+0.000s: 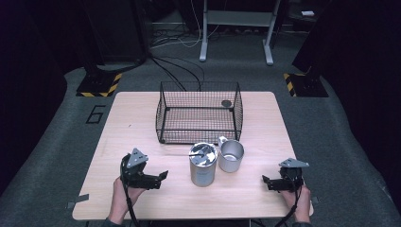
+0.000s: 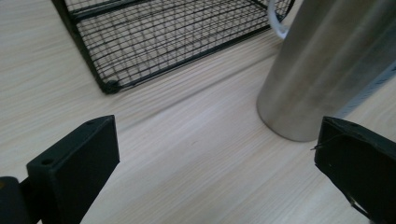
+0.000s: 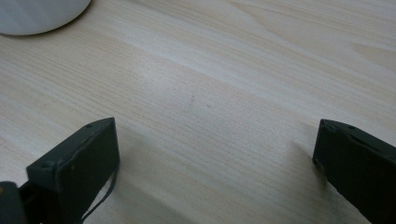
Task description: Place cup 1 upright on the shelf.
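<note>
Left tool (image 1: 163, 176) released, jaws wide apart, empty, low over the near-left tabletop (image 1: 132, 123), pointing right at the can (image 1: 203, 164). Left gripper view: can (image 2: 322, 65) stands just past the right jaw, not touched. Right tool (image 1: 265, 182) also released, jaws spread, empty, at the near-right, aimed left over bare wood. Can upright at near centre, between both tools, something metal lying in its open top. Cup (image 1: 231, 155) just right of and behind the can, close beside it, handle to the far left. Wire basket (image 1: 163, 113) farther back at centre, a small dark disc (image 1: 226, 103) in its far-right corner.
</note>
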Action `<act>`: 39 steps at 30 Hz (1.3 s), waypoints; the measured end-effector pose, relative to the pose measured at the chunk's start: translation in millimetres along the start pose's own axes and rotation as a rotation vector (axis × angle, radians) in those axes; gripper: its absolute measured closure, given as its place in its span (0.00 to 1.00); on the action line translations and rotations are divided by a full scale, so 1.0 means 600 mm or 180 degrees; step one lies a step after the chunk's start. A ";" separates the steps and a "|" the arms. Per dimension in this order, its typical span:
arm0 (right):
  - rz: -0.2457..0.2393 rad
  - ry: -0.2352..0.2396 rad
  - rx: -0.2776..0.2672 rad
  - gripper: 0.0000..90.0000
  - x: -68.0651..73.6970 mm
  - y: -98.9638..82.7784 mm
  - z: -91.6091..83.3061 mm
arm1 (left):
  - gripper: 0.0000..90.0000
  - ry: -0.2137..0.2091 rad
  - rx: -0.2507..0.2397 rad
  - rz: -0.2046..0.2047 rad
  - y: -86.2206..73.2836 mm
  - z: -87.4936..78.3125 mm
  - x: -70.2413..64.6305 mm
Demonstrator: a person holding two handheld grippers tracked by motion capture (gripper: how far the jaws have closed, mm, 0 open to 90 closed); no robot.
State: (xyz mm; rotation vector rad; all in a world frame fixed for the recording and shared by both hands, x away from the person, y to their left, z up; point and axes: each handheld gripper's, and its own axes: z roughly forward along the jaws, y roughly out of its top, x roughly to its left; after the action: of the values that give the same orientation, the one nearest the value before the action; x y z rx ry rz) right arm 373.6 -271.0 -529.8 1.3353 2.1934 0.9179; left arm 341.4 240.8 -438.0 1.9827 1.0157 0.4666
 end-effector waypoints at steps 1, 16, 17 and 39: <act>0.0001 -0.0001 -0.0001 0.00 0.000 0.000 0.000 | 0.00 -0.0067 -0.0028 0.0005 0.005 0.000 -0.003; 0.0002 -0.0011 -0.0022 0.00 0.000 0.000 0.001 | 0.00 -0.0446 -0.0163 0.0273 0.054 0.004 -0.048; 0.0000 0.0002 -0.0001 0.00 0.000 0.000 0.000 | 0.00 -0.0453 -0.0178 0.0259 0.056 0.006 -0.051; -0.0001 -0.0003 -0.0026 0.00 0.000 0.000 0.000 | 0.00 -0.0816 -0.0258 0.0469 0.103 0.056 -0.087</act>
State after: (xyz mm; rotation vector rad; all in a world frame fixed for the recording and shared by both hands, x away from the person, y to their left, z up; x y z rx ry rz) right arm 373.5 -270.9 -530.1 1.3314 2.1869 0.9250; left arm 361.2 162.5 -404.7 1.9918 0.6849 0.3166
